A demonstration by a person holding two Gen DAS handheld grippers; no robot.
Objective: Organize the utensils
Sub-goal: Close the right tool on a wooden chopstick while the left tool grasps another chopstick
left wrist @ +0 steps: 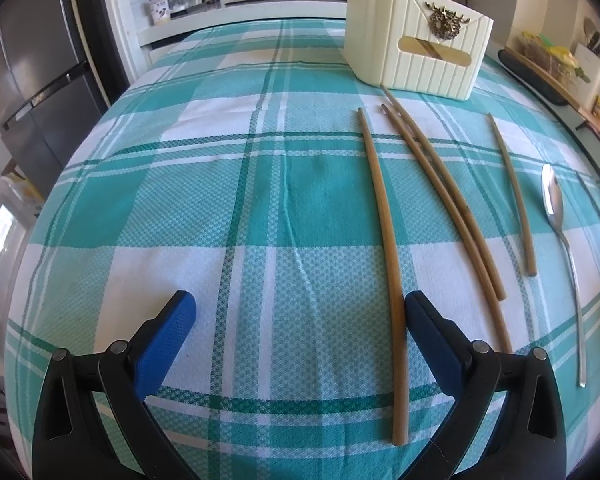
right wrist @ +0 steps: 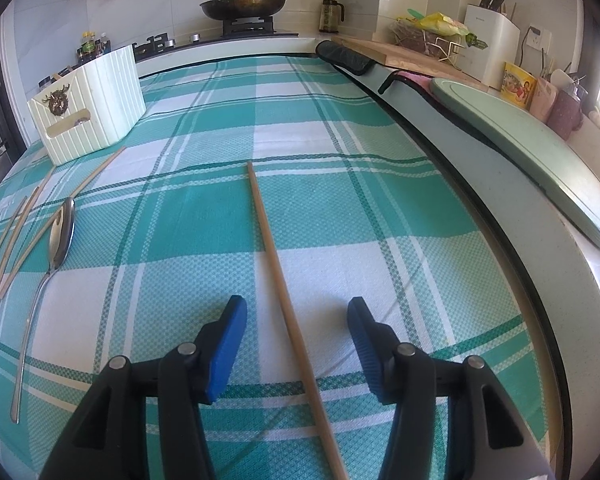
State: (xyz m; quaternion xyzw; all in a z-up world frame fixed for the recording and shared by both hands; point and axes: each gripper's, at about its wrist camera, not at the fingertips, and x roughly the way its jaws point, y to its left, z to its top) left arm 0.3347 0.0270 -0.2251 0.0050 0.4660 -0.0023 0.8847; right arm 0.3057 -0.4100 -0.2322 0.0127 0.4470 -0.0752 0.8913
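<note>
Only the right view shows a lone chopstick (right wrist: 278, 276) lying between the spread right gripper (right wrist: 296, 312), while the left gripper (left wrist: 300, 308), also spread, faces four chopsticks (left wrist: 440, 200).

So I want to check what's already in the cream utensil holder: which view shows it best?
The left wrist view: the utensil holder faces the camera, with chopstick ends poking above its rim and sticks visible through the front slot. The right wrist view shows it at an angle near the left edge.
</note>
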